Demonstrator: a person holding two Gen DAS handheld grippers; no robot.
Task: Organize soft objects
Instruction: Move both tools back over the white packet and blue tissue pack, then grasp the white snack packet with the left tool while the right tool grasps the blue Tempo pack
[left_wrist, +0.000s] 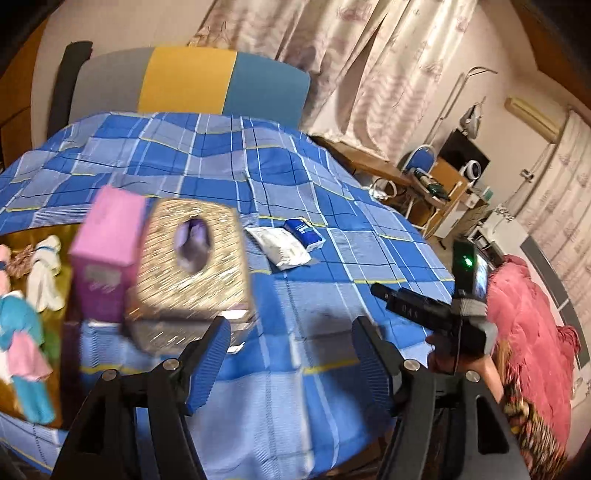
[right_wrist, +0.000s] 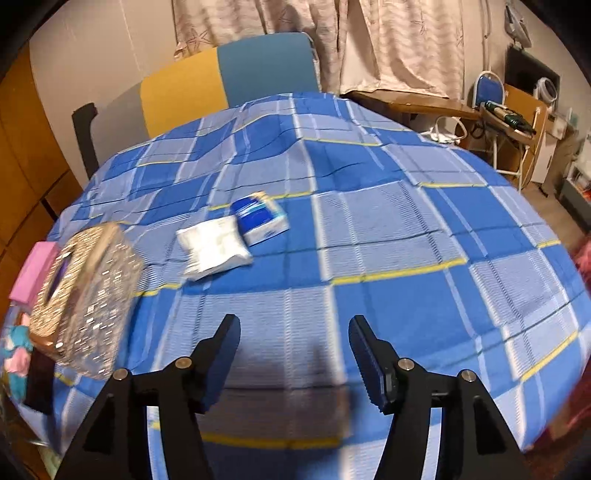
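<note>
Both fingers, left (left_wrist: 290, 354) and right (right_wrist: 293, 354), hover spread wide and empty above the plaid cloth (right_wrist: 369, 229).

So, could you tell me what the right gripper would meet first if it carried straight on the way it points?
Probably only the blue checked bedspread: the open right gripper aims right of the white packet, though depth is unclear.

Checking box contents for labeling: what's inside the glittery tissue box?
Through the oval top opening of the glittery tissue box, something purple shows, blurred, probably tissue or its wrapper. The rest of the inside is hidden by the box walls.
</note>
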